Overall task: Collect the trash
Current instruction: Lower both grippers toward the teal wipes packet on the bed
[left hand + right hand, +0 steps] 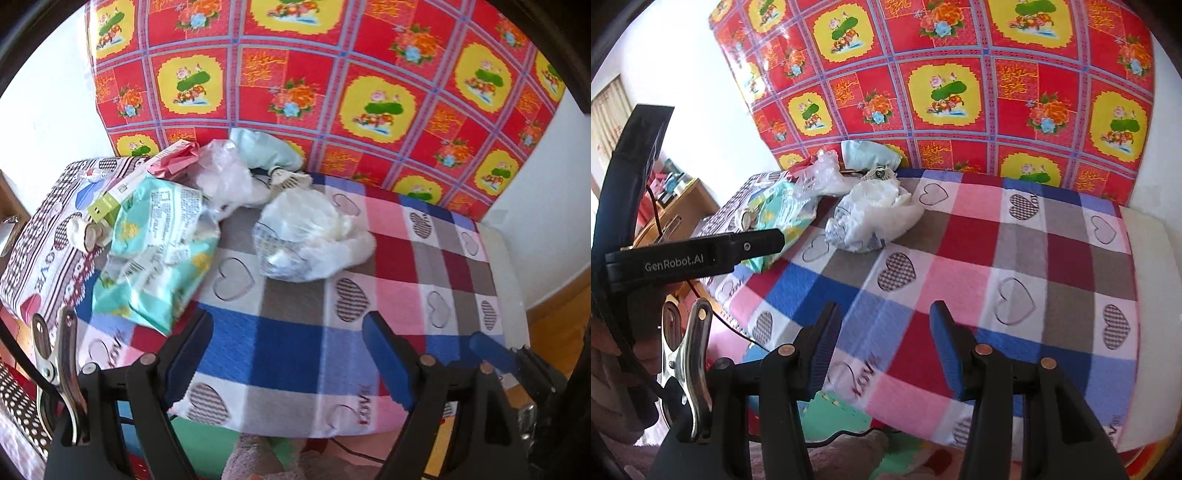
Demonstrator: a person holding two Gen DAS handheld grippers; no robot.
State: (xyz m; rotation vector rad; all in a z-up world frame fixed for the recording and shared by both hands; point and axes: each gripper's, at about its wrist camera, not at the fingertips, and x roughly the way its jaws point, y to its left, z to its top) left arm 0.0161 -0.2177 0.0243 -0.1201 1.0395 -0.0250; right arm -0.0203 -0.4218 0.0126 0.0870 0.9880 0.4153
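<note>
Lying crumpled, white plastic bag (314, 236) holds wrappers.

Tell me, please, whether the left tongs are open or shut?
Open: in the left wrist view, the left tongs show both blue fingers spread wide, with bare checked blanket between them.

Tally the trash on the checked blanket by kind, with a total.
Crumpled clear or white plastic bags: 2, a near bag and a far bag
Printed teal wrapper: 1
Pale blue wrapper: 1
Green-and-white carton: 1
Pink paper: 1
Total: 6
</note>
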